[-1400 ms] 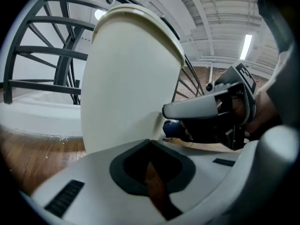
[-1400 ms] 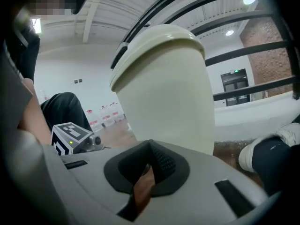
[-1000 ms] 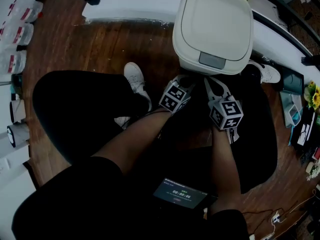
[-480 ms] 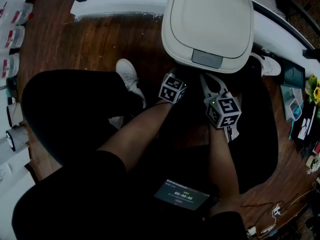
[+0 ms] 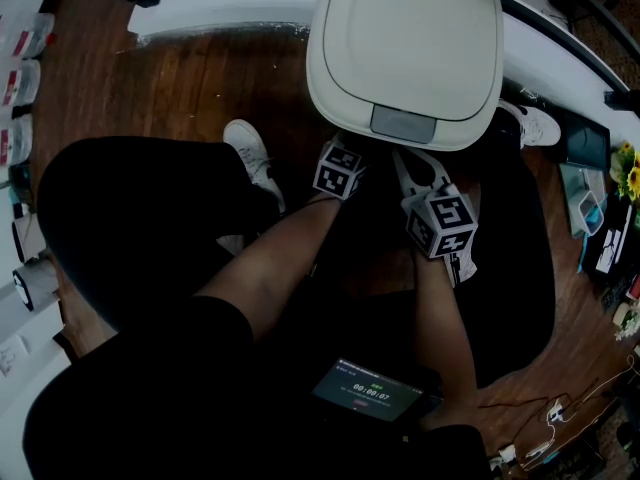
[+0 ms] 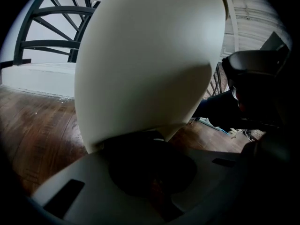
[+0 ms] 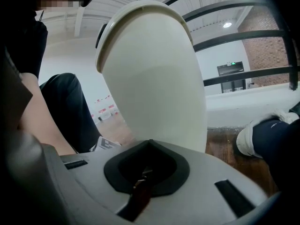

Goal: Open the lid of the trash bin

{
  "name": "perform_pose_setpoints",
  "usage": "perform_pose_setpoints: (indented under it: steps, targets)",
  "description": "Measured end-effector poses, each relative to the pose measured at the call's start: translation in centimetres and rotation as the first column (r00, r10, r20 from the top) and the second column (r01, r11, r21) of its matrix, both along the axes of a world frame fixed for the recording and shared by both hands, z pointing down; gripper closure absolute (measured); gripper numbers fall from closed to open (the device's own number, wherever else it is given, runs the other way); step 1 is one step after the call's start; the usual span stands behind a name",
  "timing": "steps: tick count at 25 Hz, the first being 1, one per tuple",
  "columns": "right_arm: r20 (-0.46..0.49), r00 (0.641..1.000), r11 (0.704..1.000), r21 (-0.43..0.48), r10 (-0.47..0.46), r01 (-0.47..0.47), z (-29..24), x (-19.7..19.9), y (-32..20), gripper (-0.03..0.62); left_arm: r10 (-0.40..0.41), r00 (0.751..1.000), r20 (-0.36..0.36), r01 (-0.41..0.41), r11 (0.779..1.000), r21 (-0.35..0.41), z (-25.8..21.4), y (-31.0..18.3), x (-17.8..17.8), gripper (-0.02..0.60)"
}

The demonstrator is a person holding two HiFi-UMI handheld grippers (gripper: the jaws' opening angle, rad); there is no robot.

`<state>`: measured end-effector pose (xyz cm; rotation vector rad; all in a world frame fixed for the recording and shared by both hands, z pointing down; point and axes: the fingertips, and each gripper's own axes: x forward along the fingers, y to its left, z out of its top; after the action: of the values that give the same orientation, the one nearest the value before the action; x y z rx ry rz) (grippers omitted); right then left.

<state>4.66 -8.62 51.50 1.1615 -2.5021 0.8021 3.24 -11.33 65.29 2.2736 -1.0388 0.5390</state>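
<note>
A cream trash bin stands on the wooden floor with its lid (image 5: 405, 38) shut and a grey push tab (image 5: 402, 123) at the front edge. In the head view my left gripper (image 5: 344, 148) is at the bin's front left, its tips hidden under the rim. My right gripper (image 5: 410, 166) is just below the tab, jaws together. The left gripper view shows the bin's wall (image 6: 150, 64) right against the shut jaws of the left gripper (image 6: 152, 136). In the right gripper view the bin (image 7: 154, 78) stands just beyond the shut right gripper (image 7: 150, 142). Neither holds anything.
White shoes (image 5: 246, 150) (image 5: 537, 126) rest on the floor either side of the bin. A white ledge (image 5: 220, 13) with a dark railing runs behind it. Bottles (image 5: 15, 88) line the left edge, and a timer screen (image 5: 372, 393) sits on the person's lap.
Both grippers have moved up toward the bin's front rim. The bin sits larger and nearer in the head view. The lid stays shut.
</note>
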Motion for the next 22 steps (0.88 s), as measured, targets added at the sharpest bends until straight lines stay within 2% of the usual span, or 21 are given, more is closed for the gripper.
perform_pose_setpoints:
  steps: [7,12,22]
  targets:
    - [-0.004,1.0,0.999,-0.026,0.028,-0.028,0.9,1.0,-0.3,0.576,0.003,1.0,0.014,-0.003,1.0,-0.01,0.7,-0.8,0.6,0.556]
    - [-0.003,0.999,0.998,-0.038,0.044,-0.045,1.2,1.6,-0.5,0.576,-0.024,1.0,0.014,0.024,0.999,-0.042,1.4,-1.0,1.1,0.557]
    - [0.005,0.996,0.995,-0.043,0.089,-0.089,1.0,2.9,-1.5,0.576,-0.058,0.994,0.089,0.063,0.996,-0.062,2.1,-1.1,0.9,0.557]
